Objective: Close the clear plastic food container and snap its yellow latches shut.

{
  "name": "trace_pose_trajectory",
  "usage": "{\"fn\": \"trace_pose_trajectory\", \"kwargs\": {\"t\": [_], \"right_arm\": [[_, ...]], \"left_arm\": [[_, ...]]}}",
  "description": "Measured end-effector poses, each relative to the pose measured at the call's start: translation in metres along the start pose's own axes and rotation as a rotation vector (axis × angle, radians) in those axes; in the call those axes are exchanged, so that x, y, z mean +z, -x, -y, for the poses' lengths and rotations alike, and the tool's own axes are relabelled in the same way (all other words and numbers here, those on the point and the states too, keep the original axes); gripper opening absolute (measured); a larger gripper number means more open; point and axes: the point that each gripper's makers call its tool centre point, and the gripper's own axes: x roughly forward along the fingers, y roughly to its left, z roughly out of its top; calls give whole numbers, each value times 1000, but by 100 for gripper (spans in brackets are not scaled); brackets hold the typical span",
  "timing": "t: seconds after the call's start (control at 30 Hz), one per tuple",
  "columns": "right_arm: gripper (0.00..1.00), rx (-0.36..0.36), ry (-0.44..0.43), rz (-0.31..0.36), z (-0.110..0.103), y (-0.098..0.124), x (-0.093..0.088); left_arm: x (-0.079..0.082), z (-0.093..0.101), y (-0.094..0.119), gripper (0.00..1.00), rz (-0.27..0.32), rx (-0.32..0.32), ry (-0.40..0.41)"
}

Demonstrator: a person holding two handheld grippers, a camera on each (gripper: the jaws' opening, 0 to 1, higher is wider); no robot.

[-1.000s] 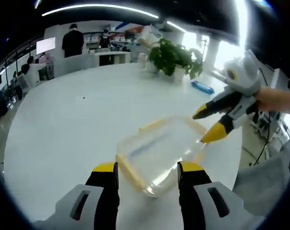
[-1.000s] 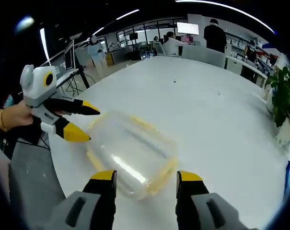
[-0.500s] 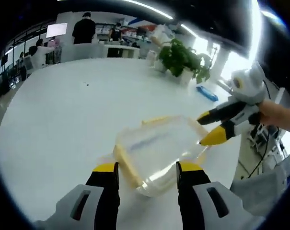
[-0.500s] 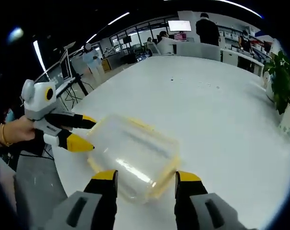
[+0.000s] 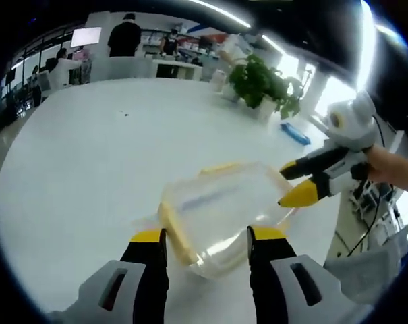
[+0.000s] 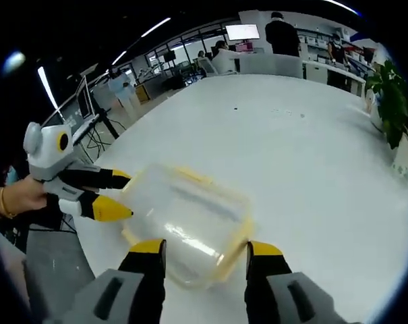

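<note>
The clear rectangular plastic container with yellow latches (image 5: 220, 214) sits just ahead of the left gripper (image 5: 207, 236) and right gripper (image 6: 205, 248), both spread wide and empty. Pressing one end alone could skid it across the smooth white table (image 6: 311, 169).

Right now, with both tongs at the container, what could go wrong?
1. The clear container sits near the table edge; a sideways push on a latch could slide it off.
2. Both tongs, left and right, are open and grip nothing, so the container may skid rather than latch.
3. The yellow latch by the left tongs looks unsnapped; clear glossy plastic makes lid seating hard to judge.
</note>
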Motion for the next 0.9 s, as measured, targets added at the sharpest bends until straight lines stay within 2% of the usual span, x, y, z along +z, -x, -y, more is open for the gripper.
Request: {"fn": "trace_pose_trajectory", "kwargs": {"t": [0.23,0.3,0.43,0.47,0.5,0.57,0.6,0.77,0.9], "right_arm": [[44,-7,-48,-2,-1,-1,-1],[43,4,-86,-1,-1,-2,-2],[43,-2,-79,-2,0,-3,-1],[43,0,-79,-5,0,-3,-1],[43,8,-84,-2,-1,-4,0],[43,10,-84,-11,-1,-4,-2],[43,10,-84,-13,-1,-4,-2],[43,17,-89,-8,0,-3,-2],[40,35,-102,-29,3,-3,-1]], "left_arm": [[-2,2,1,46,-31,-12,-28],[-2,2,1,46,-40,-17,-22],[-2,2,0,46,-46,-23,-23],[-3,1,-1,44,-49,-29,-18],[-8,1,-7,45,-64,-38,35],[-11,-2,-10,45,-77,-48,52],[-9,-1,-9,45,-71,-44,24],[-8,-1,-11,45,-65,-43,27],[-6,-1,-9,45,-65,-47,18]]}}
